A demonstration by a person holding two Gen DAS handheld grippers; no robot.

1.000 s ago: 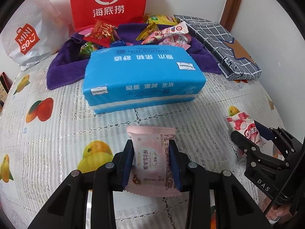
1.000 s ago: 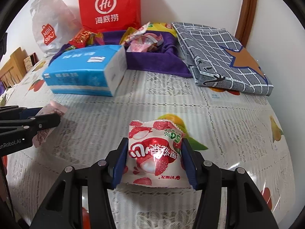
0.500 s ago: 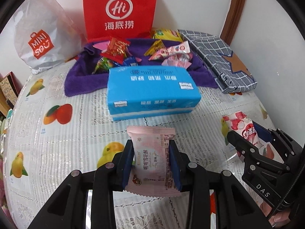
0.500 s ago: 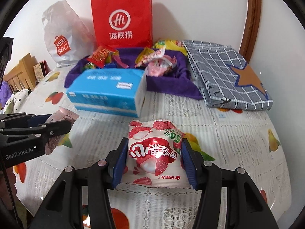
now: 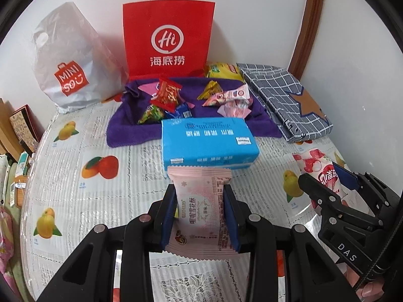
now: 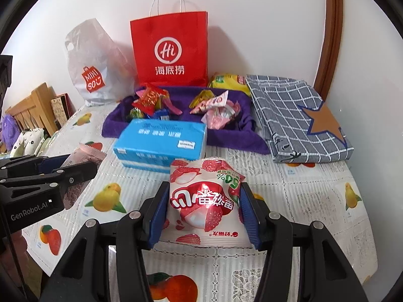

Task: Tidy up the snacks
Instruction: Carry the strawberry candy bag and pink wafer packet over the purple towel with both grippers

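Observation:
My left gripper [image 5: 199, 211] is shut on a pale pink snack packet [image 5: 200, 206], held above the table. My right gripper [image 6: 202, 210] is shut on a red and white lychee candy bag [image 6: 201, 201], also lifted. Each gripper shows in the other's view: the right gripper [image 5: 327, 188] at the right edge with its lychee candy bag [image 5: 320, 171], the left gripper [image 6: 75, 166] at the left edge with its pink packet [image 6: 83, 156]. Ahead lies a purple cloth [image 5: 126, 130] with several wrapped snacks [image 5: 166, 95] on it.
A blue tissue pack [image 5: 209, 143] lies between the grippers and the cloth. A red paper bag [image 5: 167, 42] and a white plastic bag [image 5: 68, 70] stand against the wall. A folded grey checked cloth [image 5: 284, 100] lies at the right. The table [image 5: 75, 201] has a fruit-print cover.
Both grippers have risen with their packets, so the table, tissue pack and bags look smaller and farther off. Both grips are unchanged.

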